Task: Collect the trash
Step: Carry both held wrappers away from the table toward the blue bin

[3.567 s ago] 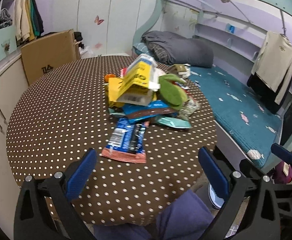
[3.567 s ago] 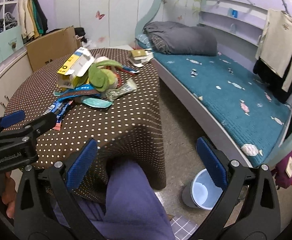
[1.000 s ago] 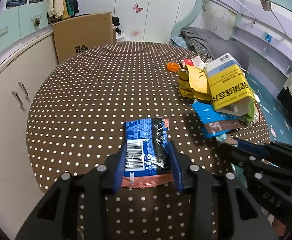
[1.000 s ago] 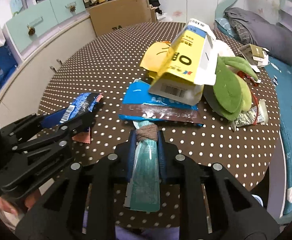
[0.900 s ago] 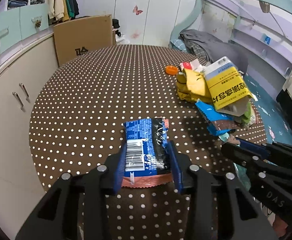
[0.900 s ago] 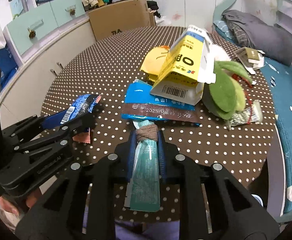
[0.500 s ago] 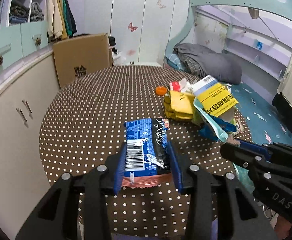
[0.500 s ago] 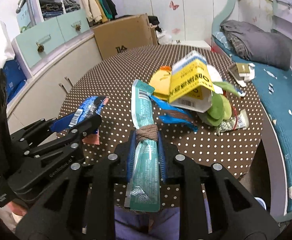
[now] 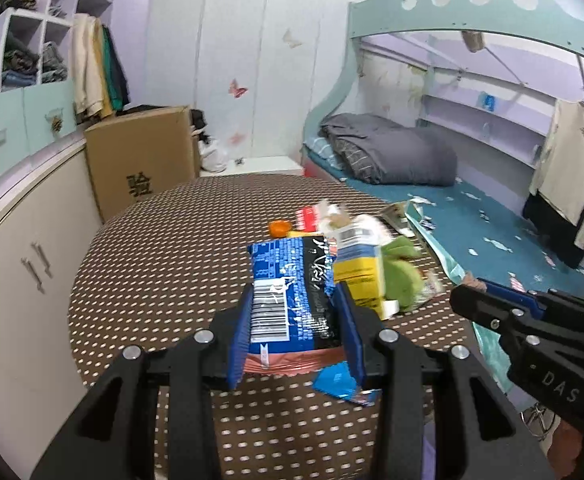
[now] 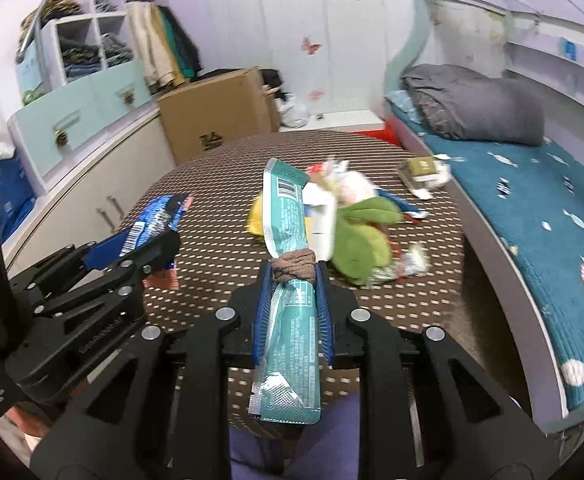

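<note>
My left gripper (image 9: 294, 304) is shut on a blue snack wrapper (image 9: 290, 292) with a barcode and holds it above the dotted brown round table (image 9: 164, 280). My right gripper (image 10: 292, 276) is shut on a long teal wrapper (image 10: 288, 248) tied with a brown band, also lifted off the table. The left gripper with the blue wrapper shows in the right wrist view (image 10: 148, 236). A pile of trash stays on the table: a yellow carton (image 9: 358, 276), a green soft piece (image 10: 362, 228), an orange cap (image 9: 280, 228) and several wrappers.
A blue scrap (image 9: 338, 384) lies near the table's front edge. A bed with a teal mattress (image 10: 532, 208) and grey bedding runs along the right. A cardboard box (image 9: 140, 164) and cabinets (image 9: 24, 248) stand to the left.
Both grippers have lifted and drawn back from the table with their wrappers held. The trash pile now sits farther away and lower in both views.
</note>
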